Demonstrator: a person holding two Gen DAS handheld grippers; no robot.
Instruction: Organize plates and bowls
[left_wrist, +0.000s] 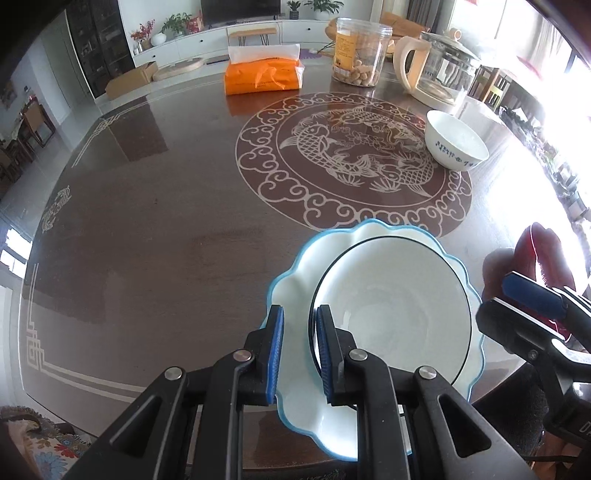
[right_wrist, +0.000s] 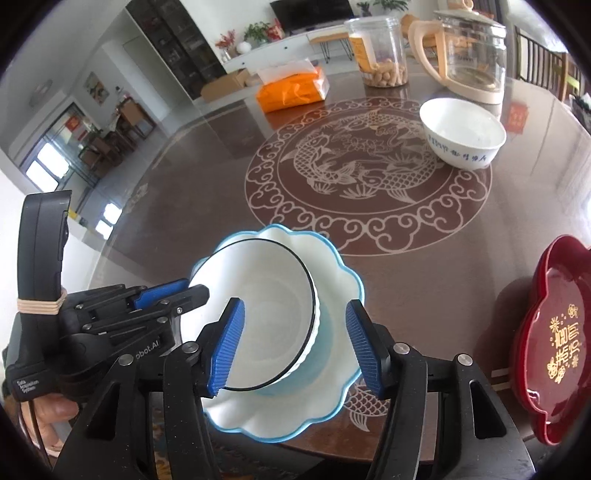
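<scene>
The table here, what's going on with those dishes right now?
A person with a hand-held gripper in each hand is stacking dishes. A black-rimmed white bowl sits in a scalloped blue-edged plate near the table edge. The left hand-held gripper straddles the bowl's rim, its fingers not quite closed. The right hand-held gripper is open over the stack. A second white bowl sits apart, and a red tray lies to the right.

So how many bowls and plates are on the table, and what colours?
White bowls: 2, a black-rimmed bowl and a blue-lettered bowl
Blue-edged scalloped plate: 1
Red plates: at least 1, possibly a stack
Total: 4
</scene>
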